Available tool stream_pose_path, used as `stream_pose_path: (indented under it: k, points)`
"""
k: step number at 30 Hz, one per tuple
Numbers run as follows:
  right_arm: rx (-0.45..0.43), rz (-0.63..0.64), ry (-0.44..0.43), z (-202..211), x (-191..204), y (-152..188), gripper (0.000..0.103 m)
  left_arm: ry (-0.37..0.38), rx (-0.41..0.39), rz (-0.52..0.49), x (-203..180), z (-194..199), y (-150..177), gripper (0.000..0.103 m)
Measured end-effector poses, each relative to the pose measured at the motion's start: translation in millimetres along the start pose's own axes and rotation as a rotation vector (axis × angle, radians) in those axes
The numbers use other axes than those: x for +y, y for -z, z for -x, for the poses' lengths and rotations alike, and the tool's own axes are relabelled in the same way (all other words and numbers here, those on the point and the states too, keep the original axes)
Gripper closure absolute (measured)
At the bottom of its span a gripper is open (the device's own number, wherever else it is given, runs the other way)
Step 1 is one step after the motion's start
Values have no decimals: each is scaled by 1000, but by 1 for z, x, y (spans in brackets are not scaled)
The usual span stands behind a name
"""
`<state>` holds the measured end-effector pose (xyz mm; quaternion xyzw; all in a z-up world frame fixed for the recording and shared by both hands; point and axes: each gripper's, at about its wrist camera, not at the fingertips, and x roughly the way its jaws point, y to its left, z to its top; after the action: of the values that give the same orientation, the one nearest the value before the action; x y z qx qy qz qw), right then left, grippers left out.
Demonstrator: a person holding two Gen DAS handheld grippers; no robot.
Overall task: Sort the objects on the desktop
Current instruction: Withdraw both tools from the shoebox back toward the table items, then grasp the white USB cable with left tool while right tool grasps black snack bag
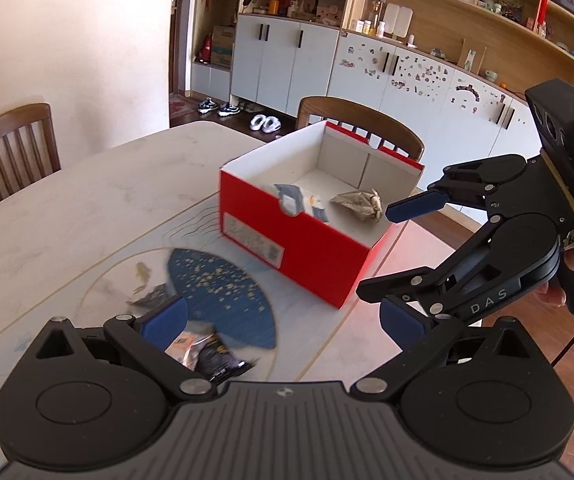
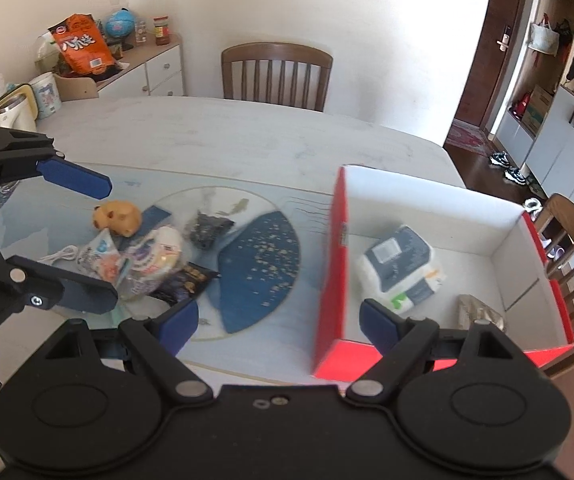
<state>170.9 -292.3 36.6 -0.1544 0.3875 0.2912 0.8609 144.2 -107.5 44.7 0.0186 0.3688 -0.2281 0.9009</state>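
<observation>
A pale, worn table (image 2: 247, 136) is seen carrying a clear round mat with a blue fan print (image 2: 263, 256). A red box (image 2: 329, 280) stands directly on the table. Snack packets (image 2: 155, 260), a dark wrapper (image 2: 207, 228) and a yellow toy (image 2: 117, 218) lie on the mat.

Red box (image 2: 329, 264) open on top, entry from above free; tissue pack (image 2: 401, 268) and crumpled paper (image 2: 481, 314) take part of floor, far corner bare. Left of box: snack pile (image 2: 147, 256) crowds mat, left gripper (image 2: 83, 240) above pile, jaws spread
</observation>
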Motion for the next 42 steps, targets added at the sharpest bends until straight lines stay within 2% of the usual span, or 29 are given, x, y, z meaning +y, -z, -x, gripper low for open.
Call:
stream_pose_path:
  k: [9,14,25,29,32,42]
  points:
    - [-15,25,-23,-11,32,-9,15,-29,-24,66,34,25,24,0]
    - [-18,57,-28,-21,49,-14,15,-69,-24,103,57,35,45,0]
    - [-17,26,-26,-49,70,-12,15,-206,52,180,117,35,100,0]
    - [-22,22,-2,-61,75,-11,15,-215,74,220,136,35,119,0]
    - [-16,15,12,-69,76,-9,16,-249,87,217,145,34,130,0]
    - [-1,-7,21,-94,86,-7,16,-257,103,228,167,24,148,1]
